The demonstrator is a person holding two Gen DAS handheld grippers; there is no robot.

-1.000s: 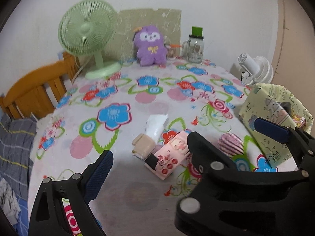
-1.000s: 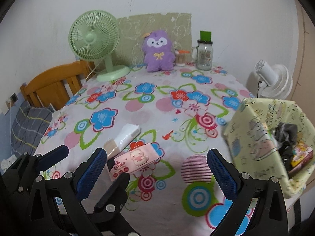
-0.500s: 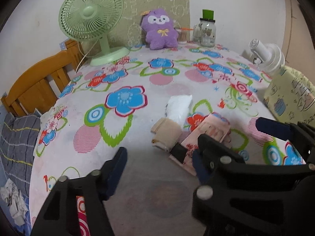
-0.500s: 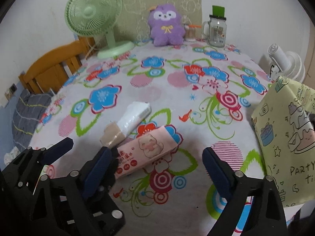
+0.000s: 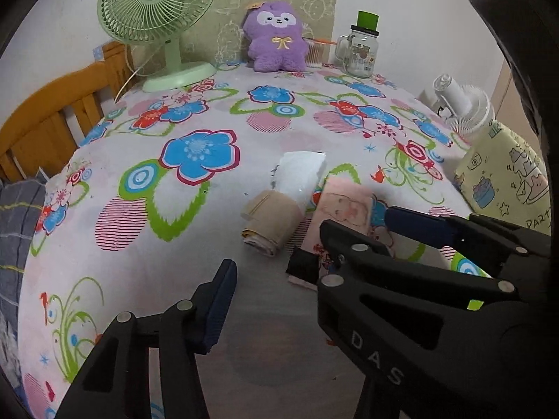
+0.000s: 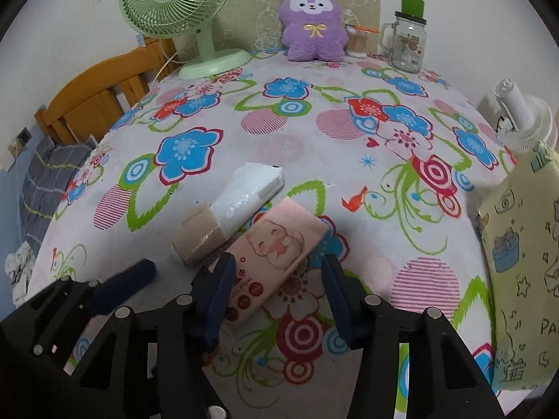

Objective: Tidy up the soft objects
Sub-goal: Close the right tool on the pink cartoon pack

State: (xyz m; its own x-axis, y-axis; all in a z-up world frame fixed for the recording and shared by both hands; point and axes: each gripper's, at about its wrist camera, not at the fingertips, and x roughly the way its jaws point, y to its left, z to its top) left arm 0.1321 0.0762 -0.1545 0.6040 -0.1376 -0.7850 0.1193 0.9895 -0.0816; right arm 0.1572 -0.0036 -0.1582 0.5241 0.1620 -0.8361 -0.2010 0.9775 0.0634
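Three soft packs near table's front edge: beige roll, white pack, pink tissue pack, touching in row. Left gripper wide, empty. Right gripper wide, straddling pink pack's near end. Yellow bag at right edge.

On the worktop, three soft things lie clustered toward the near edge: a tissue pack nearest, a rolled bandage just to its left, and a plastic-wrapped packet behind the roll, touching it. The right gripper sits low at the near end of the tissue pack, its fingers either side of that end, and the left gripper stands just to its left. At the far edge, against the wall, stand a desk fan on the left, a plush toy in the middle, then a small jar of swabs and a glass mug to the right. A paper bag stands off the worktop's right side, a second fan behind it. A wooden chair is on the left.
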